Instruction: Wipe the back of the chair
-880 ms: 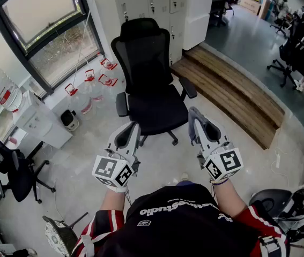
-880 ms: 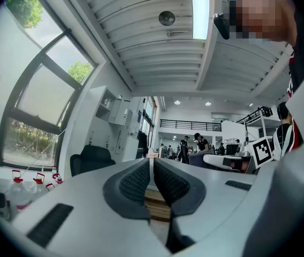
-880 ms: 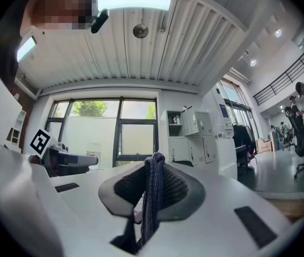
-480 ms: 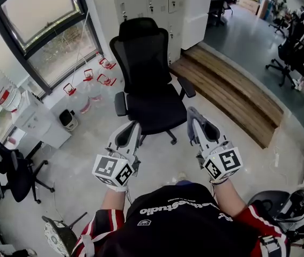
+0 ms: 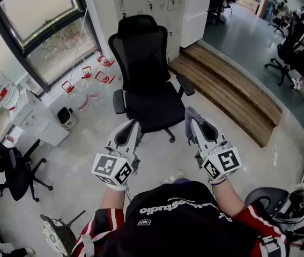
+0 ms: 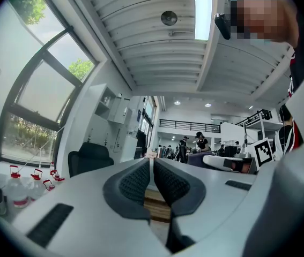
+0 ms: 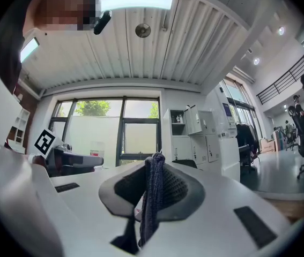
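Observation:
A black mesh-backed office chair (image 5: pixel 144 74) stands ahead of me, its seat facing me and its back (image 5: pixel 139 50) toward the cabinets. My left gripper (image 5: pixel 132 127) hovers short of the seat's front left, jaws shut with nothing between them (image 6: pixel 152 167). My right gripper (image 5: pixel 191 119) is held level with it at the seat's front right, shut on a dark blue cloth (image 7: pixel 152 197) that hangs from the jaws. The cloth (image 5: pixel 187 123) shows as a small dark fold at the jaw tips. The chair (image 6: pixel 89 158) appears low and left in the left gripper view.
A wooden step platform (image 5: pixel 232 98) runs along the right of the chair. Water bottles with red handles (image 5: pixel 84 79) stand under the window at left. A white unit (image 5: pixel 39 125) and another black chair (image 5: pixel 7 170) are at far left; white cabinets (image 5: pixel 157 4) lie behind.
The chair sits slightly higher and further left in the head view than before. Both grippers keep their pose and spacing; the cloth stays clamped.

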Motion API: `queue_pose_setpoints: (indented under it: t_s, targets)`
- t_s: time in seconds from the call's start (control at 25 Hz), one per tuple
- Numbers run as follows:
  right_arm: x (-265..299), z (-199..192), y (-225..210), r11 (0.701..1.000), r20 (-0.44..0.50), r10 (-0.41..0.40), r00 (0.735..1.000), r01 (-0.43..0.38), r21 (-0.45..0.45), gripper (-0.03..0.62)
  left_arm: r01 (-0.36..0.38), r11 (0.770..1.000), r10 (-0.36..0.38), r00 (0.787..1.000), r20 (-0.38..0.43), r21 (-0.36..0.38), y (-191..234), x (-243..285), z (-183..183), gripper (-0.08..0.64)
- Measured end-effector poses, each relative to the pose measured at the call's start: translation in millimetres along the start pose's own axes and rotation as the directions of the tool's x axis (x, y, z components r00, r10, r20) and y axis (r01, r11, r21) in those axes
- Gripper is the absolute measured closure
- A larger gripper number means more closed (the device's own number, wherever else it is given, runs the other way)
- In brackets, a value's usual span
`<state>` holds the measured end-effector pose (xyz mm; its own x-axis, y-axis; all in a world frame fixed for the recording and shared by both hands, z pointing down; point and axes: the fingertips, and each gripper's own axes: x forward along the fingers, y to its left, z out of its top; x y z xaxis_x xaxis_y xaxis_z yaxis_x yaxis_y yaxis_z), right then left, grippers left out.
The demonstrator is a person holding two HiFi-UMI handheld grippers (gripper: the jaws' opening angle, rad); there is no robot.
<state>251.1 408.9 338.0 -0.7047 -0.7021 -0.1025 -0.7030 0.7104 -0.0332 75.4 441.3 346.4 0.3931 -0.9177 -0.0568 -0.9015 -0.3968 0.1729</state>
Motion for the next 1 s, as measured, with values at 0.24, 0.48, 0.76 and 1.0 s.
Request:
queue_pose_setpoints:
  t_s: [0.24,0.48,0.76,1.0]
  targets:
    - [4.6,-8.4,1.2,1.0,-0.018,-0.003,1.0,0.004,0.018,0.526,-0.004,1.0,0.004,1.0,-0.002,-0.011,5.5,-2.5,-5.7,0.52]
    - [12.1,-11.6,-7.4,1.0,-0.025,0.014,1.0,-0.014,0.016,0.526,-0.019,1.0,0.019,1.0,0.0,-0.024,11.2,6.1,-9.4,0.52]
    - [43.6,-20.8,-32.1,0.998,-0.041,0.01,0.999,-0.008,0.055,0.525,-0.053,0.998,0.052,0.999,-0.01,-0.029,33.6,25.4,-10.9,0.52]
    - [96.7,-28.8,-63.0,0.997,-0.036,0.044,0.998,-0.041,0.069,0.525,-0.09,0.996,0.09,0.996,-0.018,-0.013,67.6,65.1,-8.6,0.52]
